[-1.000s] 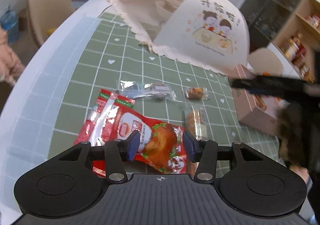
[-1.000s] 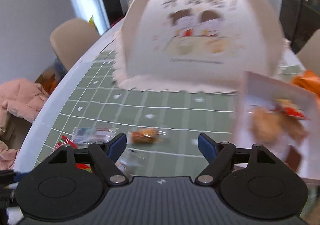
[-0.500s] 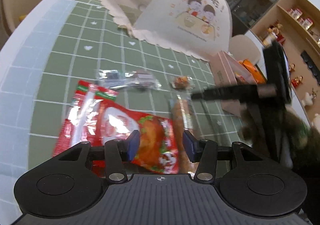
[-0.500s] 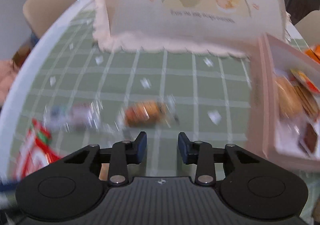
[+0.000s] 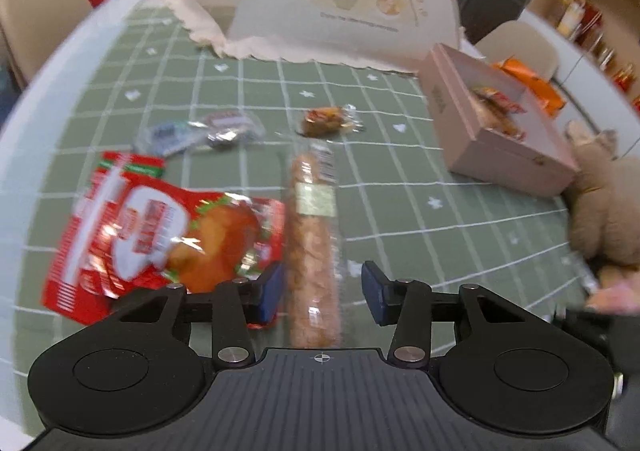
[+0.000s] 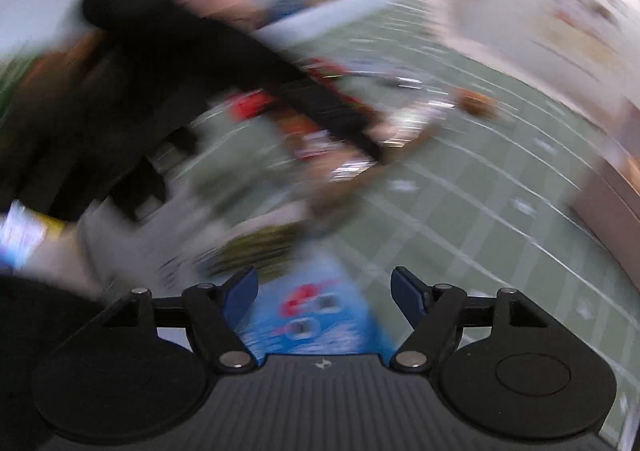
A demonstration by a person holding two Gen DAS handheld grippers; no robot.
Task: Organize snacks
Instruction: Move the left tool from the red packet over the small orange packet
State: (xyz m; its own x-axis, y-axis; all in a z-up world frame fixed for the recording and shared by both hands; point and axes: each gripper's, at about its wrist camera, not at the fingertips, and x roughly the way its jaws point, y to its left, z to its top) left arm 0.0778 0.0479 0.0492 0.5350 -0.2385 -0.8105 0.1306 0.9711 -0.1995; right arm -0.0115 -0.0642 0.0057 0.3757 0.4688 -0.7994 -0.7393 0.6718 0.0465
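Pink box [image 5: 500, 143] label unreadable; left hand-held gripper [image 5: 320, 291] closing, straddling wrapped snack stick [image 5: 314, 235]; right hand-held gripper [image 6: 322, 293] reopening, empty

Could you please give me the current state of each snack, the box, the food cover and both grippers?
left gripper: open, closing around the long snack, pads not pressing.
right gripper: open, just reopened, over a blue packet, view blurred.
long snack stick: sealed, flat on the mat.
red chicken packet: sealed, flat.
small brown snack: wrapped, flat.
clear wrapped snack: flat.
pink box: open, snacks inside.
food cover: standing.
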